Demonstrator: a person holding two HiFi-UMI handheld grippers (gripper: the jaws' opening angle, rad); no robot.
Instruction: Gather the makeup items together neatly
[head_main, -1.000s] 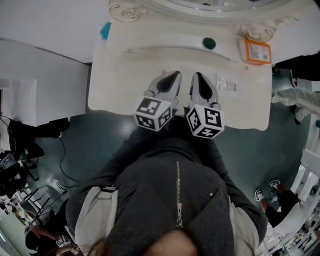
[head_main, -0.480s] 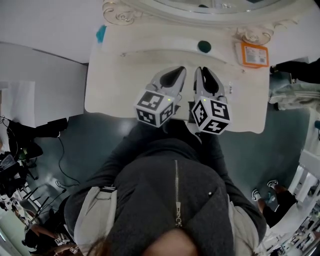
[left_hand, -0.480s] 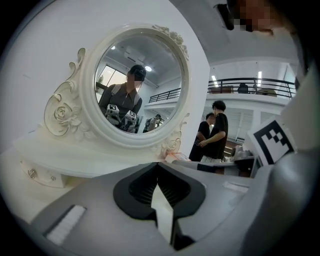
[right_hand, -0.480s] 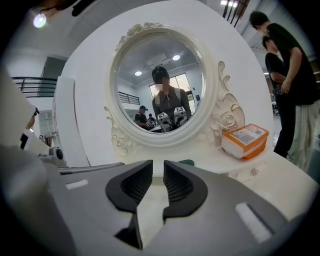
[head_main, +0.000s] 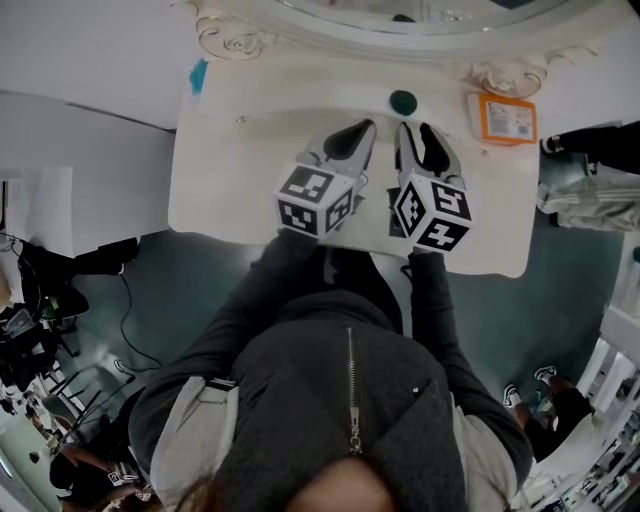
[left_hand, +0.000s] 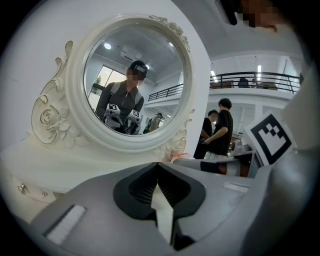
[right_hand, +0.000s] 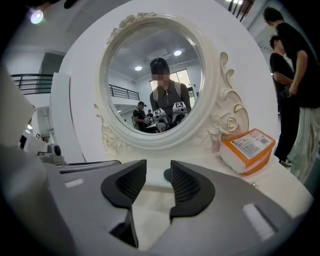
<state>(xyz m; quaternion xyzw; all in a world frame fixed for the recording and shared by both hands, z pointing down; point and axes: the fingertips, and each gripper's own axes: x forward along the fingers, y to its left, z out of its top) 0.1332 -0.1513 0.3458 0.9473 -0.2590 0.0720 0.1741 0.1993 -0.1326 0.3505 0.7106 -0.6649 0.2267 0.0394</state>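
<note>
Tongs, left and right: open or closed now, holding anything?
Left tongs: closed, holding nothing.
Right tongs: open, have just been opening, holding nothing.

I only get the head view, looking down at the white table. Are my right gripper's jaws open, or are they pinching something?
Observer: In its own view the right gripper is open. Its jaws have just been opening, and nothing is between them.
Operator: And the left one?
Observer: The left gripper is shut, with its tips meeting on nothing.
Operator: What's in the mirror? I only see its bottom edge.
Observer: The oval mirror reflects the person holding up both grippers.
</note>
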